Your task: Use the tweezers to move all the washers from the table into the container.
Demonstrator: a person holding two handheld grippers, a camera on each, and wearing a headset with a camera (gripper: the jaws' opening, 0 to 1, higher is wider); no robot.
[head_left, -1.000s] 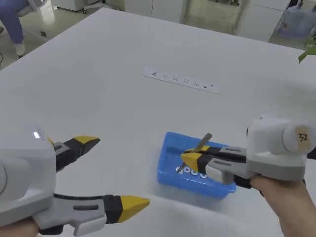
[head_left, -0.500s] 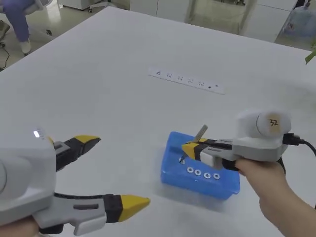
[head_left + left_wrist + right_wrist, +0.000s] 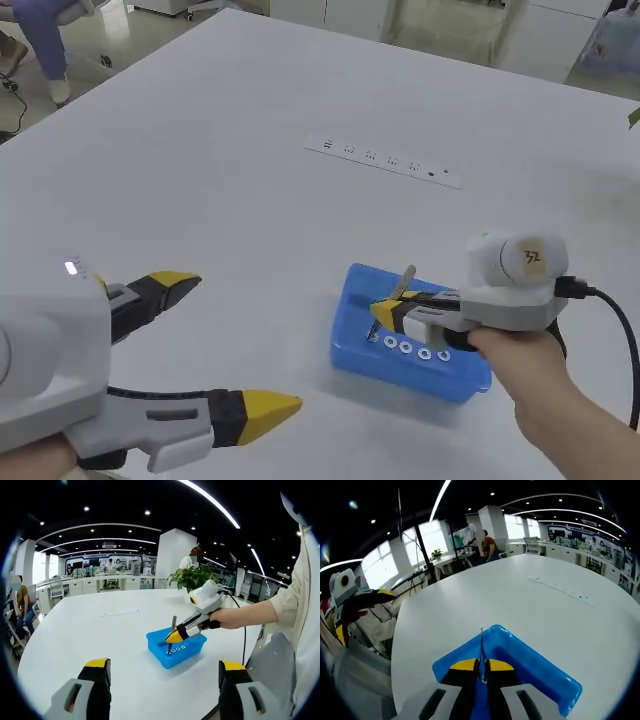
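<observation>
Jaws pinching tweezers [image 3: 407,279], right gripper [image 3: 378,313] hovers over container [image 3: 400,378]; left gripper [image 3: 250,345] gapes empty.

— How is the left gripper [image 3: 240,345] sitting?
— It is hanging low at the near left and pointing forward. Its jaws are standing wide apart, gripping nothing.
— And the right gripper [image 3: 378,312]?
— It is pointing leftward with its nose dipping slightly. Its jaws are pressing together on the tweezers [image 3: 402,283], which are slanting up past the yellow tips. A hand [image 3: 512,352] is wrapping the grip from below, and the forearm [image 3: 575,430] is running back toward the lower right.
</observation>
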